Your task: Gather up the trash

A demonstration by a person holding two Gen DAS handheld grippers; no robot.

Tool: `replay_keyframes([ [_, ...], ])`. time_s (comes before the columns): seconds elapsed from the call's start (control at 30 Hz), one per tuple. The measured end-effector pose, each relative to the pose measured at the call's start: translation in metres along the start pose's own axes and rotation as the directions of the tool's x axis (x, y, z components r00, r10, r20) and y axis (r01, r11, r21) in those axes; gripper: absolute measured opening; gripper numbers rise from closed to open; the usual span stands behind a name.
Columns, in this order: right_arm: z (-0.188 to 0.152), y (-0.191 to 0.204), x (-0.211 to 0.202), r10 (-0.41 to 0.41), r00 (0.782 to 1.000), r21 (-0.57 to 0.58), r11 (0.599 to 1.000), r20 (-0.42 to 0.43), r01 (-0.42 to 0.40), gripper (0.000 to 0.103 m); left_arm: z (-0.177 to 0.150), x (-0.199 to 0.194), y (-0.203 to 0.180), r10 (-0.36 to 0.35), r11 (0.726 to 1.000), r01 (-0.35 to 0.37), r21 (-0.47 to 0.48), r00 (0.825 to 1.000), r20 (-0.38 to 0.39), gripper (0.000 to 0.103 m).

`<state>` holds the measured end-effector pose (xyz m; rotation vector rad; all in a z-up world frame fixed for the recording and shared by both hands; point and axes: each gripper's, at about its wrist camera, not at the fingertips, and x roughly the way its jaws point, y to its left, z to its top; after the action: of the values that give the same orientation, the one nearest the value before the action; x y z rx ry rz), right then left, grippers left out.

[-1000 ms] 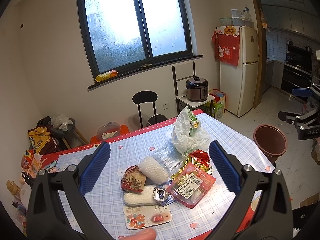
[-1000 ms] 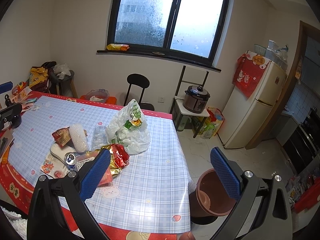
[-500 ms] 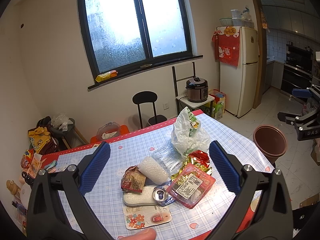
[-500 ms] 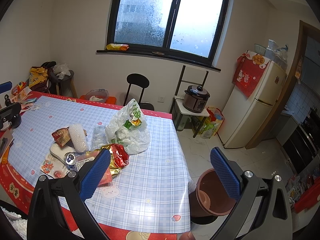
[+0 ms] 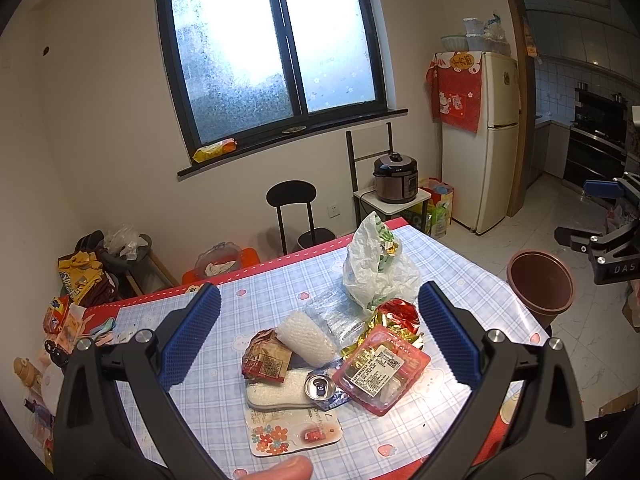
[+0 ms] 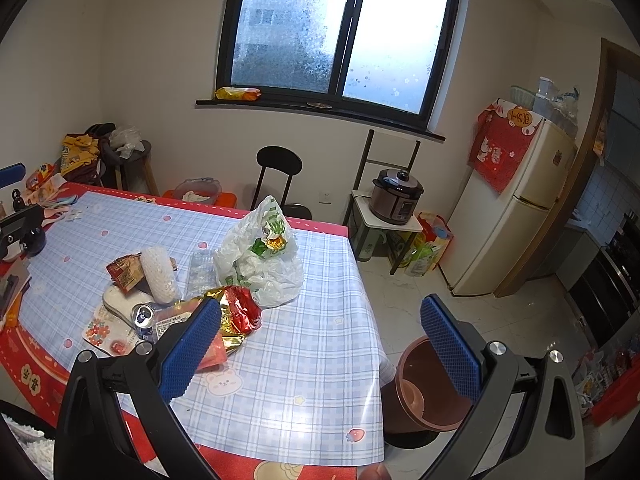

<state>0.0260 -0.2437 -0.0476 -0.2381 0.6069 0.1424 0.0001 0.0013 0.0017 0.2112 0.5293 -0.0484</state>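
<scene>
Roughly eight trash items (image 5: pixel 320 352), one bin (image 5: pixel 540 286), two spread grippers (image 5: pixel 316 334).

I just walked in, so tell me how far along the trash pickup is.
Nothing looks done: the bin appears empty. Nothing is in hand: left gripper and right gripper are both open. Left to do: the can, pink tray, white plastic bag and wrappers remain on the table.

Seen from the left wrist camera, the right gripper (image 5: pixel 600 216) at the frame's right edge has risen a little over the past second and slid slightly outward, away from the bin (image 5: pixel 540 288).
</scene>
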Motion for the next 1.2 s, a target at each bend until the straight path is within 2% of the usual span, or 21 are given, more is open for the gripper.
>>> replay_keyframes([
  [0.17,-0.002,-0.003,0.004,0.024,1.0,-0.007,1.0,-0.009,-0.024,0.098,-0.01,0.001,-0.012,0.023,0.999,-0.023,-0.026,1.0,-0.015,0.098],
  [0.33,-0.002,-0.008,0.013,0.059,0.998,-0.013,0.998,-0.014,-0.06,0.098,-0.018,0.006,-0.01,0.054,0.994,-0.061,-0.094,0.996,-0.073,0.098],
  [0.47,-0.009,-0.014,0.025,0.126,0.992,0.004,0.992,-0.012,-0.126,0.098,-0.033,0.008,-0.01,0.078,0.985,-0.093,-0.148,0.992,-0.103,0.098],
  [0.6,-0.022,-0.01,0.049,0.22,0.975,0.005,0.976,-0.039,-0.22,0.098,-0.058,0.009,-0.001,0.118,0.959,-0.151,-0.241,0.982,-0.149,0.098],
  [0.7,-0.036,-0.003,0.064,0.292,0.955,-0.018,0.956,-0.049,-0.294,0.098,-0.093,0.013,0.016,0.169,0.907,-0.242,-0.345,0.959,-0.229,0.097],
  [0.77,-0.047,0.004,0.08,0.306,0.948,-0.013,0.951,-0.086,-0.309,0.098,-0.114,0.016,0.026,0.172,0.876,-0.276,-0.396,0.945,-0.278,0.097],
  [0.8,-0.052,0.007,0.089,0.315,0.942,0.005,0.949,-0.114,-0.316,0.098,-0.128,0.019,0.033,0.168,0.854,-0.301,-0.424,0.931,-0.323,0.097],
  [0.87,-0.06,0.013,0.1,0.373,0.915,0.045,0.928,-0.152,-0.37,0.098,-0.143,0.02,0.043,0.163,0.832,-0.324,-0.451,0.919,-0.359,0.097],
  [0.93,-0.07,0.022,0.111,0.436,0.878,0.05,0.899,-0.196,-0.435,0.098,-0.158,0.018,0.053,0.187,0.805,-0.356,-0.474,0.911,-0.368,0.097],
  [1.03,-0.082,0.036,0.126,0.465,0.856,0.035,0.882,-0.227,-0.469,0.098,-0.17,0.024,0.06,0.171,0.772,-0.36,-0.523,0.911,-0.375,0.097],
  [1.1,-0.09,0.042,0.143,0.501,0.83,0.087,0.864,-0.247,-0.496,0.098,-0.173,0.025,0.057,0.16,0.769,-0.351,-0.534,0.915,-0.371,0.097],
  [1.2,-0.104,0.06,0.174,0.55,0.794,0.179,0.835,-0.26,-0.52,0.098,-0.174,0.022,0.053,0.178,0.791,-0.349,-0.502,0.917,-0.358,0.097],
])
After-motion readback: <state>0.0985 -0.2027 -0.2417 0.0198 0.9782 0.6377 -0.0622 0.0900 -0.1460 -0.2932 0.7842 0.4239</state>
